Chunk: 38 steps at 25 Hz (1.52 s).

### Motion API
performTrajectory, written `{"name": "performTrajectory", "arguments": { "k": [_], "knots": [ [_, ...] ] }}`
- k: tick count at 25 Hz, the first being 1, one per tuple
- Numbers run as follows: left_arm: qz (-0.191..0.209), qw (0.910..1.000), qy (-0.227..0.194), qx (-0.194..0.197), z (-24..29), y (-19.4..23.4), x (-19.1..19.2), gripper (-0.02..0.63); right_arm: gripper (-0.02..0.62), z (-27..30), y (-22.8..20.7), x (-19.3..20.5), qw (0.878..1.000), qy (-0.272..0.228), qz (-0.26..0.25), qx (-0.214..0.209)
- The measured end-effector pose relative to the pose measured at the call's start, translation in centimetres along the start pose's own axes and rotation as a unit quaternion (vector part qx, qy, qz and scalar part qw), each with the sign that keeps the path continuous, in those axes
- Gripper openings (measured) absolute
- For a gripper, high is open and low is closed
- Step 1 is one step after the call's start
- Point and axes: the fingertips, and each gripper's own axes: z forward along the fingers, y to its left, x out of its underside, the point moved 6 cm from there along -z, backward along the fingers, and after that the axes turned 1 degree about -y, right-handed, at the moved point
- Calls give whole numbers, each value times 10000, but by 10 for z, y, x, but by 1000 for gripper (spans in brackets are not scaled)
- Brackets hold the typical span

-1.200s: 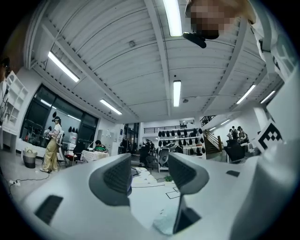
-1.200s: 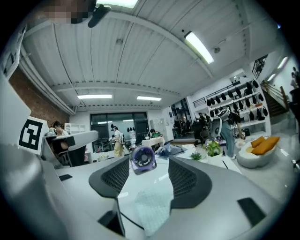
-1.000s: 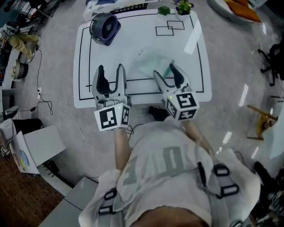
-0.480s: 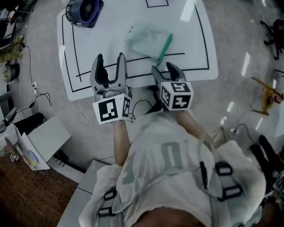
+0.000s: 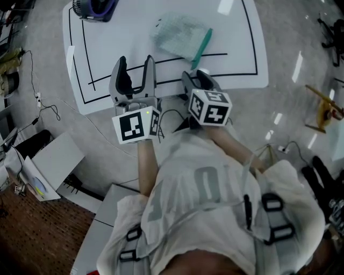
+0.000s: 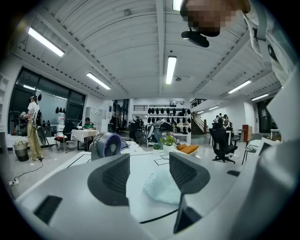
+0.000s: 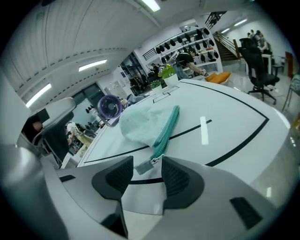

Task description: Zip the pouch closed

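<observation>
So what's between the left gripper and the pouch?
Just bare white table with one black line painted across it. The left gripper view shows this, looking through the open left gripper at the pouch.

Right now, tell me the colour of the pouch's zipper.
Teal green. The zipper shows best in the right gripper view.

One pouch (image 5: 177, 33); one zipper (image 5: 201, 47) on it; one pull tab (image 7: 142, 166). Two grippers: left gripper (image 5: 135, 62), right gripper (image 7: 147, 161). Two jaws each, four in all. Two marker cubes (image 5: 135, 124), one per gripper. One fan (image 5: 97, 6). Two potted plants (image 6: 168, 140). One table (image 5: 236, 48). Two small drawn rectangles (image 6: 163, 159), overlapping.
</observation>
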Motion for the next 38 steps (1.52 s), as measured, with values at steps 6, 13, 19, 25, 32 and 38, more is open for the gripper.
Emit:
{"name": "performTrajectory", "arguments": {
  "k": [6, 13, 19, 25, 32, 38],
  "knots": [
    [-31, 9999, 8, -104, -3, 12, 0, 244, 117, 5, -6, 4, 9981, 246, 487, 287],
    [-79, 10000, 36, -28, 10, 17, 1, 244, 22, 8, -30, -11, 9965, 132, 368, 742],
    [-120, 9998, -143, 121, 24, 7, -8, 244, 17, 1, -63, -48, 9936, -191, -103, 1104],
    [-187, 9985, -505, 126, 29, 1, -28, 244, 17, -2, -58, -105, 9902, -663, -1048, 636],
    [-369, 9938, -1053, -38, 9, 10, -63, 244, 17, -32, -16, -157, 9507, -1281, -2769, 560],
    [-480, 9865, -1536, -294, -7, 22, -93, 244, 17, -59, 26, -188, 9097, -2004, -3628, 255]
  ]
}}
